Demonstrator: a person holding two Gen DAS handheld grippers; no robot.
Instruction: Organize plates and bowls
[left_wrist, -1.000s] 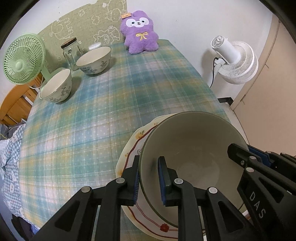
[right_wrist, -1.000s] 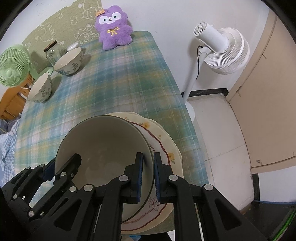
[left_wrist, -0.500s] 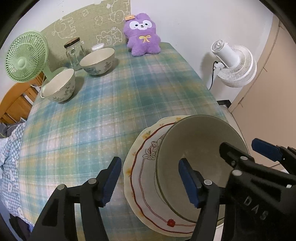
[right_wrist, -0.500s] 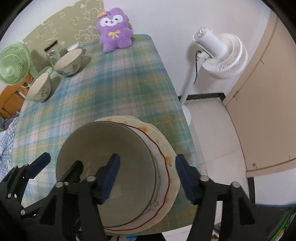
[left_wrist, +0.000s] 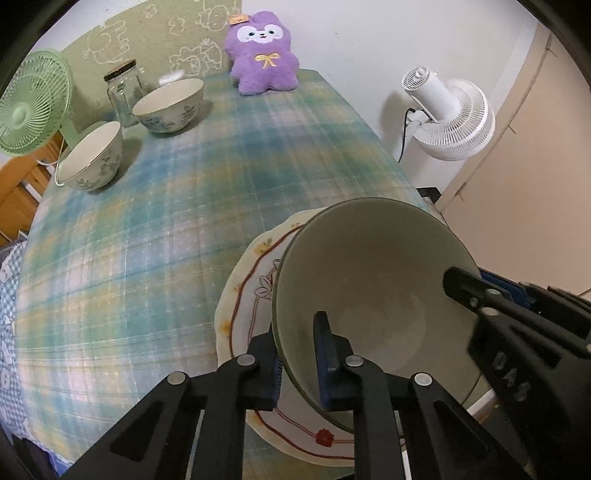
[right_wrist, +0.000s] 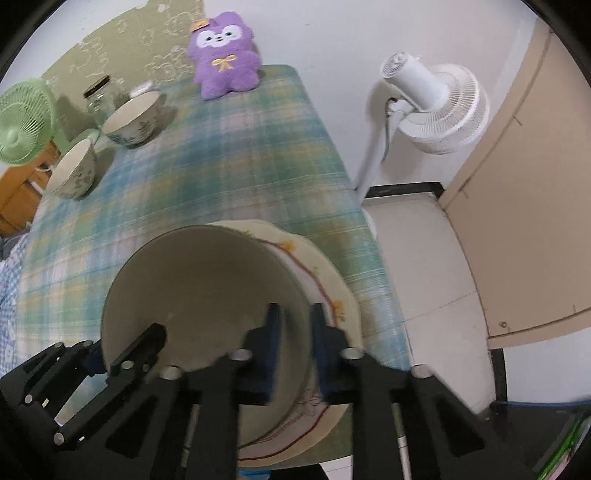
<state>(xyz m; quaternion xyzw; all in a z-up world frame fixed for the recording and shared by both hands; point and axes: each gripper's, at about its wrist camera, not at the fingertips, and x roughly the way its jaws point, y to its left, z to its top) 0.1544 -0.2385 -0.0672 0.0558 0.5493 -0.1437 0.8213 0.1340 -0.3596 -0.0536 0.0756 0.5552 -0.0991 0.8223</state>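
A large grey-green bowl (left_wrist: 373, 280) sits on a cream floral plate (left_wrist: 243, 306) at the table's near right edge. My left gripper (left_wrist: 297, 354) is shut on the bowl's near-left rim, one finger inside, one outside. My right gripper (right_wrist: 295, 332) is shut on the bowl's right rim (right_wrist: 295, 284), over the plate (right_wrist: 332, 295). Each gripper shows in the other's view. Two smaller floral bowls (left_wrist: 170, 105) (left_wrist: 92, 162) stand at the far left.
A glass jar (left_wrist: 123, 92) and a green fan (left_wrist: 29, 107) stand at the far left. A purple plush toy (left_wrist: 264, 55) sits at the back edge. A white floor fan (right_wrist: 432, 103) stands off the table's right side, by a door.
One second ago both grippers pinched the bowl's rim. Half a second ago both stood open. Now both have shut on the rim again.
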